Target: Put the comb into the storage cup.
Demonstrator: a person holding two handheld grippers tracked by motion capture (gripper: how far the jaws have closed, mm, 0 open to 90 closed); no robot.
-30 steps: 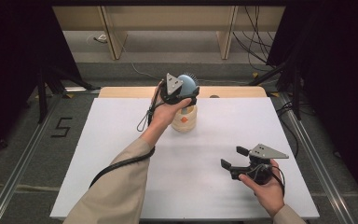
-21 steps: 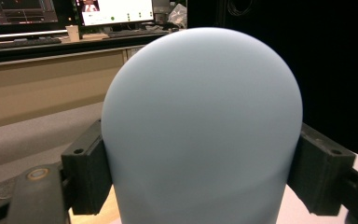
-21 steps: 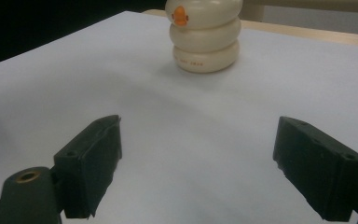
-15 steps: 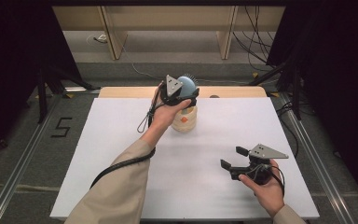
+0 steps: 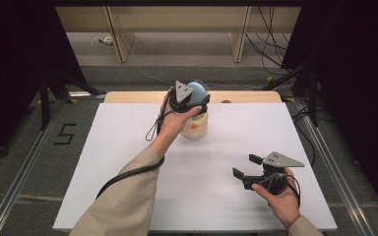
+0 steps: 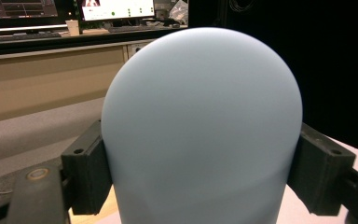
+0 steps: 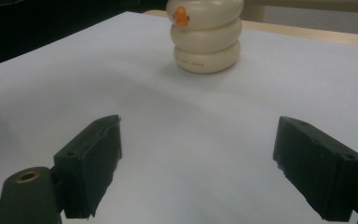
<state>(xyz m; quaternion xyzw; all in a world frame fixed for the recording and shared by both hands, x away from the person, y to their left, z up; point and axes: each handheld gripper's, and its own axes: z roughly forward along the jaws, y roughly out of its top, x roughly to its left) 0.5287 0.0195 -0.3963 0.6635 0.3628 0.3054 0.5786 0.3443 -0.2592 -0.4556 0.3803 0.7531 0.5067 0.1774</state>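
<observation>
Working from the largest item down, the white counter (image 5: 128, 147) carries a cream ringed stack (image 5: 197, 127) near its far edge, just left of centre; in the right gripper view it shows as rounded rings piled one on another, with a small orange mark (image 7: 181, 15) on an upper ring. Directly above that stack, the left tongs (image 5: 197, 101) grip a pale blue dome (image 6: 203, 126); the left gripper view shows both black pads pressed against the dome's flanks, one on each side, so the hold is firm and centred. Whether the dome's lower edge already touches the top ring cannot be told, because the hand (image 5: 177, 123) covers the joint in the high view. The step in hand is judged to be the seating or lifting of the dome at the top of the stack; the pictures alone do not settle which. The next move calls for keeping the dome upright and in line with the stack's axis, moving it straight along that axis, and avoiding any side push that could shift the loose rings. The right tongs (image 5: 243, 166) rest near the counter's front right, well apart from the stack, with jaws spread wide and nothing between them, free to steady the lower rings if needed.
</observation>
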